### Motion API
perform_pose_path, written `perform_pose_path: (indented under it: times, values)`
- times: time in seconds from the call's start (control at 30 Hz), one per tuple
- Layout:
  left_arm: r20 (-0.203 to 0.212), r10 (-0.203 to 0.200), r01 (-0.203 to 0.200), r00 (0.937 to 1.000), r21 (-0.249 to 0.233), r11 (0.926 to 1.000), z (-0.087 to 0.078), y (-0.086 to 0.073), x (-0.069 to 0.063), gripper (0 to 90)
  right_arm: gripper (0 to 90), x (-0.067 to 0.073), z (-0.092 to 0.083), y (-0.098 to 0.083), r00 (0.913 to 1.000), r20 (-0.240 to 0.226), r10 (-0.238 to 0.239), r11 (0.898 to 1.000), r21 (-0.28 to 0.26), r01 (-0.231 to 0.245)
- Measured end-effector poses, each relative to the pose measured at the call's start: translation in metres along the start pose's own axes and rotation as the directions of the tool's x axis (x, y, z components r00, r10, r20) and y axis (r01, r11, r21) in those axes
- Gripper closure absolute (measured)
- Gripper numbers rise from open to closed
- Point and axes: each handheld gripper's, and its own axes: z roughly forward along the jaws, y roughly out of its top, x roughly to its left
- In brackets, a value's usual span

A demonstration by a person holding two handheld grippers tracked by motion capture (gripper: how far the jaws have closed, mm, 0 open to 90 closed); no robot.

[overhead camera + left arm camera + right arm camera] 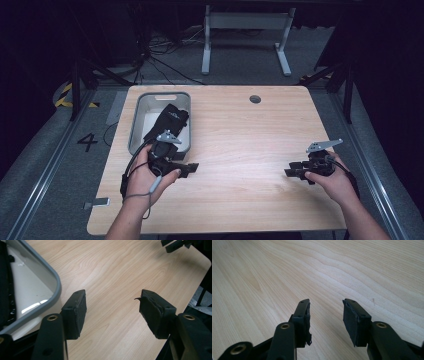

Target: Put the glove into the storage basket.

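Left gripper [192, 169] spread empty beside rounded grey plastic tray [137, 117], right gripper [290, 172] spread, pale woodgrain table [235, 135]

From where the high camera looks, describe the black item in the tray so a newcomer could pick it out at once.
Start at the wooden table and find the grey tray near its far left corner. Inside, against the tray's right wall, lies a black fabric item, just beyond the left gripper. It is the one dark, soft thing on the tray's pale floor.

One grey bin [137, 117], one black garment [169, 120] inside it, two grippers, one wooden table [240, 145].
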Motion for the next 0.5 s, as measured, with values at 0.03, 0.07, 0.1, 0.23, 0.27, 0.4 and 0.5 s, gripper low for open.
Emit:
perform_pose_path:
  times: [0.03,0.07,0.1,0.23,0.27,0.4,0.5]
  values:
    - [0.01,0.001,-0.001,0.9999,-0.015,0.9999,0.002,-0.004,0.0,39.4,58.0,0.0,0.0,0.0,1.0,-0.003,0.001,1.0,0.0,-0.001]
    - [0.011,0.002,-0.002,0.9999,-0.012,0.9999,0.004,-0.006,0.0,39.5,58.0,0.0,0.0,-0.001,1.0,-0.003,0.001,1.0,0.001,-0.001]
    - [0.01,0.02,-0.02,0.9998,0.013,0.9997,0.008,-0.008,0.0,38.7,57.9,0.0,0.001,-0.001,1.0,-0.003,0.0,1.0,0.004,0.0]
    - [-0.001,0.054,-0.054,0.9985,0.07,0.9961,0.021,-0.018,0.001,35.8,57.8,0.001,0.002,-0.002,1.0,-0.006,-0.007,1.0,0.007,0.007]
    - [-0.005,0.058,-0.058,0.9983,0.1,0.9933,0.025,-0.021,0.001,34.4,57.9,0.001,0.002,-0.002,1.0,-0.008,-0.006,1.0,0.008,0.006]
    - [-0.014,0.086,-0.083,0.9962,0.158,0.9839,0.04,-0.033,0.003,31.9,58.3,0.001,0.001,-0.004,0.9999,-0.009,-0.008,1.0,0.012,0.008]
    - [0.0,0.103,-0.101,0.9947,0.185,0.9774,0.05,-0.041,0.006,30.8,58.1,0.001,0.002,-0.005,0.9999,-0.009,-0.012,1.0,0.016,0.013]
